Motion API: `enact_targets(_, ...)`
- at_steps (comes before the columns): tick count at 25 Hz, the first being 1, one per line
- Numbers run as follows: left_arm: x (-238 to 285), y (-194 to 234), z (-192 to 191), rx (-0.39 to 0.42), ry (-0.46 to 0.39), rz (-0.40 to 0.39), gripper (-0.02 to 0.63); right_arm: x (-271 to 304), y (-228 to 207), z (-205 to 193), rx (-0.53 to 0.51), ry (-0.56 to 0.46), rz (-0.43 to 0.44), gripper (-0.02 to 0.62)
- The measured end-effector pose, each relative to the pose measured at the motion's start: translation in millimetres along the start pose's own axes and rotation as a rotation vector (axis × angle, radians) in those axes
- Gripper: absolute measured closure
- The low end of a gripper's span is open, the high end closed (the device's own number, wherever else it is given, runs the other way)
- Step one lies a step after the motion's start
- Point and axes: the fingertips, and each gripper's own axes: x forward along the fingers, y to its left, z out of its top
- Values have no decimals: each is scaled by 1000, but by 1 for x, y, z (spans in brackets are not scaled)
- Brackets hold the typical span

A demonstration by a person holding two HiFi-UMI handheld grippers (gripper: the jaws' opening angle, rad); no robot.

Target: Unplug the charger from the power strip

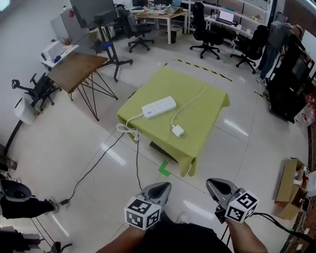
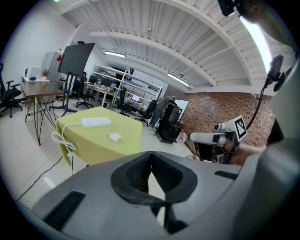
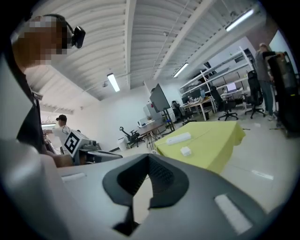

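Noted left gripper (image 1: 159,189) and right gripper (image 1: 217,186) pressed together, empty, held near, well short of far table (image 1: 210,94) (charger (image 1: 177,131) apparently already out of power strip (image 1: 159,106)).

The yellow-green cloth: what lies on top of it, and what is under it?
On it lie a white power strip and, apart from it, a white charger with its cable. The cloth hides whatever is underneath.

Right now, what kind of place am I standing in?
Probably an open office or lab: desks with screens, rolling office chairs, and a low table draped in green, holding a power strip.
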Motion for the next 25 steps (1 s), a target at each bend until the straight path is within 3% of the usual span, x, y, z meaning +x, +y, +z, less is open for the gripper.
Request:
enact_targets(7,-29,-37,-33,-9,50,61,600,-53,4,-33,7,34,-2,595)
enact_targets(11,-30,-36,-21,10,39,63,600,-65,14,-32,-18,25,-19,595)
enact_targets(17,-43,-25,2,100,25,32,600,-61,35,-31,-16,-3,-68,595)
enact_targets(25,-57,0,1,84,18,26,600,-34,58,-37,-15,9,-79,595)
